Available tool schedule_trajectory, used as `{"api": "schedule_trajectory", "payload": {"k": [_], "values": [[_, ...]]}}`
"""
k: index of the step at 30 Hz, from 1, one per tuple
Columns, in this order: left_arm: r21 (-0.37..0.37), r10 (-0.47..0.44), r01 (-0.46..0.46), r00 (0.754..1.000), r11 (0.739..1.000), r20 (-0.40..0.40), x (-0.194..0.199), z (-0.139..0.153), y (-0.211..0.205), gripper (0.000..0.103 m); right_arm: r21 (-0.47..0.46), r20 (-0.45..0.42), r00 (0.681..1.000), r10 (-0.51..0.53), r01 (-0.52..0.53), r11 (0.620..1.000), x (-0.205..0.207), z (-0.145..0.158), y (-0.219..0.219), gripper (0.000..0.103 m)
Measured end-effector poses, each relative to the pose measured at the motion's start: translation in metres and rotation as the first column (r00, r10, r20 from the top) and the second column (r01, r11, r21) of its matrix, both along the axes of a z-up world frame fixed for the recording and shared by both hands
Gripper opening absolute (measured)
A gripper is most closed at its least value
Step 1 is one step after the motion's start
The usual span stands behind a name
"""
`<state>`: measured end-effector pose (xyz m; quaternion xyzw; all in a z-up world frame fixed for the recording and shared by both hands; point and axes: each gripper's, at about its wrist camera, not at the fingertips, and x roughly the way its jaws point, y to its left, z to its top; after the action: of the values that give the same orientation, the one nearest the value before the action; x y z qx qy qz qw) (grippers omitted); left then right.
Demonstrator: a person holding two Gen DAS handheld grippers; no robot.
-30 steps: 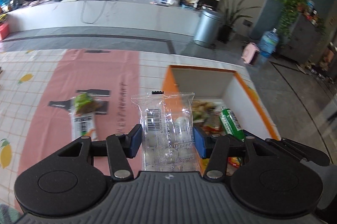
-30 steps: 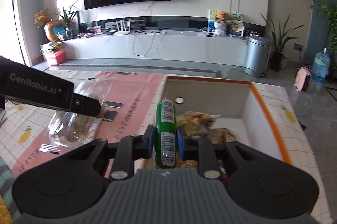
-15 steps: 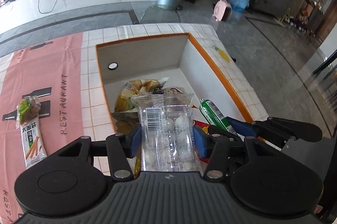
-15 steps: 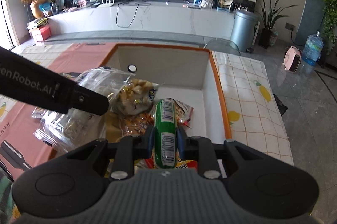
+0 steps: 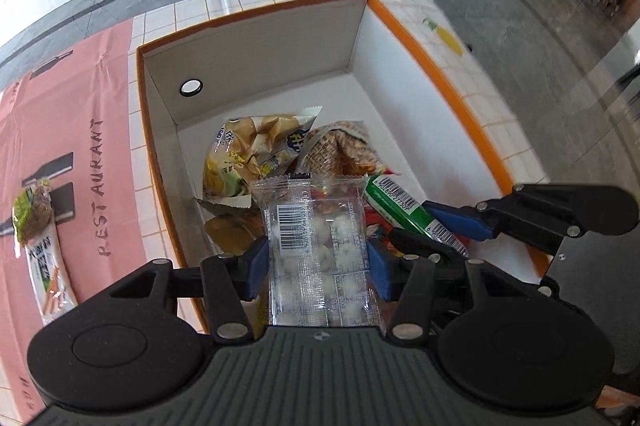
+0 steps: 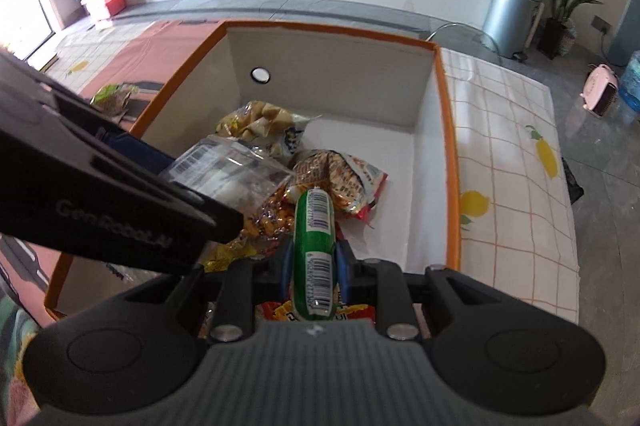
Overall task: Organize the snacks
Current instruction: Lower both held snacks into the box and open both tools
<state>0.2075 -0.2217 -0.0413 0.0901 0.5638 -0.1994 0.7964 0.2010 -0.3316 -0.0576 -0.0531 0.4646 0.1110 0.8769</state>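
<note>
We have carried both snacks over the orange-rimmed box (image 5: 404, 26): left gripper (image 5: 316, 262) pinching the clear candy packet (image 5: 316, 246), right gripper (image 6: 314, 262) pinching the green sausage stick (image 6: 314, 246); release comes next.

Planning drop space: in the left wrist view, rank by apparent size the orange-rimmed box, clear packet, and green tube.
1. orange-rimmed box
2. clear packet, though nearness to the camera enlarges it
3. green tube, partly hidden

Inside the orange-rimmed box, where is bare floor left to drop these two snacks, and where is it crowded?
The box has bare white floor along its right wall and far right corner, bordered by the red-edged noodle packet. The left and near parts are crowded with the yellow snack bag and piled packets. A narrow bare strip runs below the far wall.
</note>
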Motion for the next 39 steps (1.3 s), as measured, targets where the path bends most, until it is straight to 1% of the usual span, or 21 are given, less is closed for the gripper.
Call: {"api": "schedule_trajectory", "payload": {"k": [4, 9, 17, 21, 30, 31, 32, 33, 34, 39], "values": [[0.046, -0.023, 0.024, 1.0, 0.999, -0.01, 0.009, -0.005, -0.008, 0.059, -0.05, -0.024, 0.999, 0.046, -0.048, 0.998, 0.007, -0.009, 0.006, 0.019], [0.08, -0.054, 0.056, 0.998, 0.995, -0.02, 0.016, -0.012, -0.014, 0.06, -0.059, -0.045, 0.997, 0.07, -0.072, 0.996, 0.014, -0.014, 0.005, 0.019], [0.086, -0.08, 0.083, 0.996, 0.993, -0.039, 0.017, -0.021, -0.017, 0.061, -0.07, -0.08, 0.992, 0.095, -0.101, 0.992, 0.021, -0.023, 0.006, 0.019], [0.107, -0.094, 0.097, 0.995, 0.989, -0.027, 0.015, -0.022, -0.018, 0.062, -0.066, -0.099, 0.99, 0.096, -0.103, 0.993, 0.026, -0.029, 0.007, 0.019], [0.106, -0.111, 0.114, 0.993, 0.988, -0.029, 0.014, -0.019, -0.012, 0.064, -0.076, -0.093, 0.991, 0.101, -0.108, 0.991, 0.028, -0.029, 0.009, 0.02], [0.109, -0.117, 0.119, 0.993, 0.987, -0.024, 0.013, -0.017, -0.012, 0.065, -0.079, -0.091, 0.991, 0.102, -0.11, 0.991, 0.027, -0.028, 0.009, 0.021], [0.111, -0.119, 0.121, 0.993, 0.986, -0.018, 0.012, -0.016, -0.011, 0.066, -0.083, -0.09, 0.991, 0.104, -0.111, 0.99, 0.026, -0.027, 0.009, 0.023], [0.113, -0.118, 0.118, 0.993, 0.987, -0.013, 0.011, -0.015, -0.01, 0.069, -0.087, -0.089, 0.99, 0.105, -0.113, 0.99, 0.025, -0.026, 0.01, 0.026], [0.108, -0.118, 0.118, 0.993, 0.987, -0.009, 0.01, -0.013, -0.009, 0.07, -0.091, -0.088, 0.99, 0.107, -0.115, 0.989, 0.025, -0.026, 0.01, 0.032], [0.09, -0.122, 0.12, 0.992, 0.989, 0.02, 0.008, -0.001, -0.007, 0.074, -0.102, -0.081, 0.99, 0.117, -0.125, 0.987, 0.021, -0.018, 0.016, 0.036]]}}
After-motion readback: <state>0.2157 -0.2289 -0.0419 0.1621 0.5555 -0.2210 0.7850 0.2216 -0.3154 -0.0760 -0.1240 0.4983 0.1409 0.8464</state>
